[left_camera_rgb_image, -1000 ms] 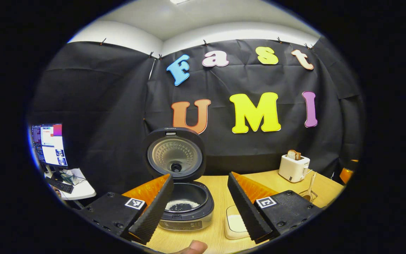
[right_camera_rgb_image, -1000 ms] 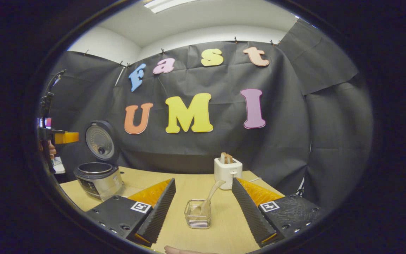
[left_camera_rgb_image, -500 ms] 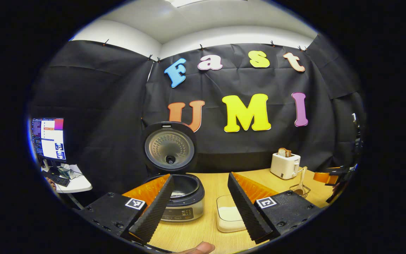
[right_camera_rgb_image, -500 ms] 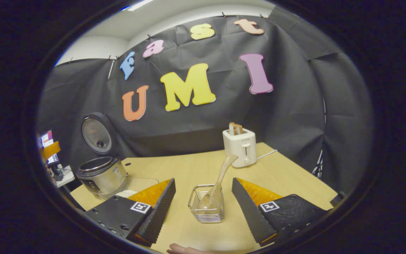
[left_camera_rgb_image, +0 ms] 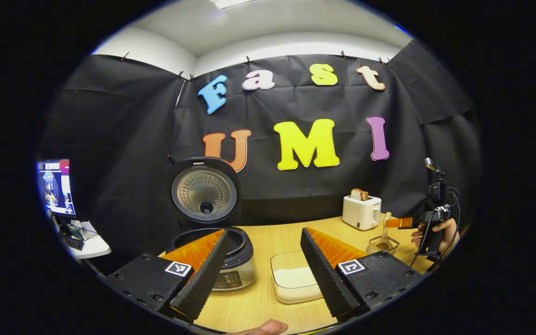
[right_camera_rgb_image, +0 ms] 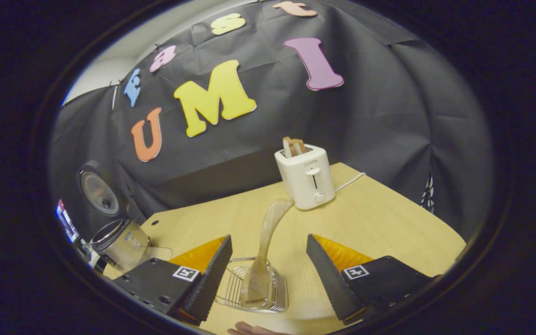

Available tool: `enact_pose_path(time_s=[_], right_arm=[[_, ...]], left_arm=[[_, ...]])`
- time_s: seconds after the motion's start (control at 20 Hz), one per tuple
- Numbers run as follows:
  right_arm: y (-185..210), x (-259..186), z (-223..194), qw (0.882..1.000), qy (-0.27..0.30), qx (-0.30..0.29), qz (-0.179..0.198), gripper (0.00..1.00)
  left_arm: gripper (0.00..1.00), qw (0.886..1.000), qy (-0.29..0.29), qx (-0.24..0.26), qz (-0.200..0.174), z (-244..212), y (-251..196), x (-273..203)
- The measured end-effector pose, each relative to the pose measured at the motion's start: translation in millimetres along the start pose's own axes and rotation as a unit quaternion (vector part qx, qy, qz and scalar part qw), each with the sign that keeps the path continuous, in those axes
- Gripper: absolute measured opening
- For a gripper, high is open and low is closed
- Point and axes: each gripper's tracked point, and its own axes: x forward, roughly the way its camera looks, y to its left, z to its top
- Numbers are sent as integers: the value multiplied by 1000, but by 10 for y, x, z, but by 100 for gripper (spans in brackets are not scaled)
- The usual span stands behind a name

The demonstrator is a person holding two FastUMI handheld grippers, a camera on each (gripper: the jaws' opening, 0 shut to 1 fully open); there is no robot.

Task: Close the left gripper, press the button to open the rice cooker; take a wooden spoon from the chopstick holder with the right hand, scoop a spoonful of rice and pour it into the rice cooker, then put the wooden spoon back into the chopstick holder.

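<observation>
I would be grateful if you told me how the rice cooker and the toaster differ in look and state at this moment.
The rice cooker is round, with a dark rim and silvery body; the toaster is boxy and white. The cooker's lid stands raised, leaving its pot open, while the toaster's slot holds a slice of bread. The cooker sits at the table's left end, the toaster near the back. Both rest on the table.

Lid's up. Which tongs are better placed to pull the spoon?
Right. The right tongs hang open just above the chopstick holder, with the wooden spoon between their fingers. The left tongs sit open by the rice cooker, far from it.
</observation>
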Motion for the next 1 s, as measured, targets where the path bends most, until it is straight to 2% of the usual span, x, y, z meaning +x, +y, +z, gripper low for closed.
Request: enact_pose_path(time_s=[0.15,0.2,0.35,0.4,0.45,0.55,0.6,0.65,0.7,0.75,0.8,0.85,0.9,0.95,1.0], right_arm=[[9,198,-67,1000,25,-3,-2,96],[52,237,-88,1000,30,-6,3,92],[16,416,-182,998,57,-27,-18,96],[13,469,-224,997,70,-32,-23,92],[33,505,-244,996,78,-31,-21,96],[106,556,-255,996,87,-19,-5,91],[148,563,-267,996,91,-17,3,81],[151,592,-270,996,92,-20,4,76],[179,600,-266,996,92,-21,6,60],[198,607,-264,996,92,-22,7,58],[217,611,-271,995,94,-21,10,47],[244,607,-262,995,94,-22,14,42],[228,601,-238,996,89,-29,10,41],[200,626,-230,996,87,-23,5,34],[197,615,-256,996,91,-20,-1,18]], left_arm=[[98,1000,6,-6,-4,-29,19,18],[100,1000,7,-5,-2,-35,35,28],[98,1000,10,-8,1,-61,87,38],[98,1000,13,-9,1,-77,99,51],[98,1000,16,-10,2,-95,111,49],[100,1000,18,-12,6,-105,150,62],[98,1000,18,-13,8,-106,170,65],[98,1000,19,-14,9,-119,182,77],[98,1000,20,-16,10,-128,194,78],[98,1000,22,-16,12,-136,211,75],[98,1000,23,-17,13,-145,218,80],[98,999,25,-18,14,-151,229,90],[98,999,25,-18,16,-152,248,88],[98,999,25,-19,17,-158,269,90],[98,999,25,-21,17,-164,272,89]])
